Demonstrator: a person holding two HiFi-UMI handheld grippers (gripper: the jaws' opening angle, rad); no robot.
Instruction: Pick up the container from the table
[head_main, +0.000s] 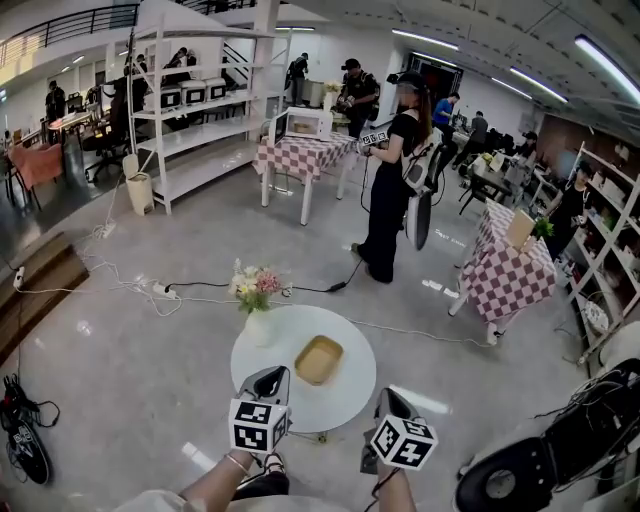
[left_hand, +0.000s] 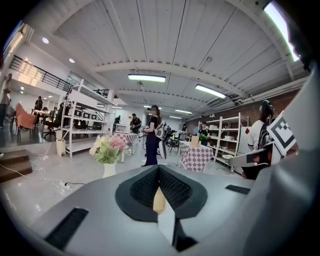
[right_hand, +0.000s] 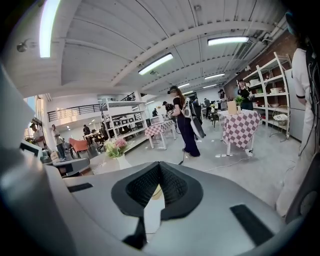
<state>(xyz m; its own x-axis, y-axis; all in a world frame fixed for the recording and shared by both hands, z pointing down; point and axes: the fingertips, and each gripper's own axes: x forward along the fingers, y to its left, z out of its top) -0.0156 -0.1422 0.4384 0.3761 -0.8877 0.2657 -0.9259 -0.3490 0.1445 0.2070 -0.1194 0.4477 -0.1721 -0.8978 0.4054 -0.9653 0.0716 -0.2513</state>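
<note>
A shallow tan container (head_main: 318, 360) lies on the round white table (head_main: 345, 400), just right of the table's middle. My left gripper (head_main: 272, 373) hangs over the table's near left edge, shut and empty, a short way from the container. My right gripper (head_main: 389, 394) is at the table's near right edge, its jaws also closed with nothing held. In the left gripper view the left gripper (left_hand: 159, 168) has its pads together, and a sliver of the container (left_hand: 159, 200) shows below them. The right gripper (right_hand: 159, 164) looks the same in its own view, with the container (right_hand: 157, 192) beyond.
A white vase of flowers (head_main: 257, 300) stands at the table's far left rim. Cables (head_main: 150, 290) trail over the floor behind. A person in black (head_main: 390, 190) stands further back near checked-cloth tables (head_main: 505, 275). White shelving (head_main: 190, 110) is far left; dark equipment (head_main: 560, 450) sits near right.
</note>
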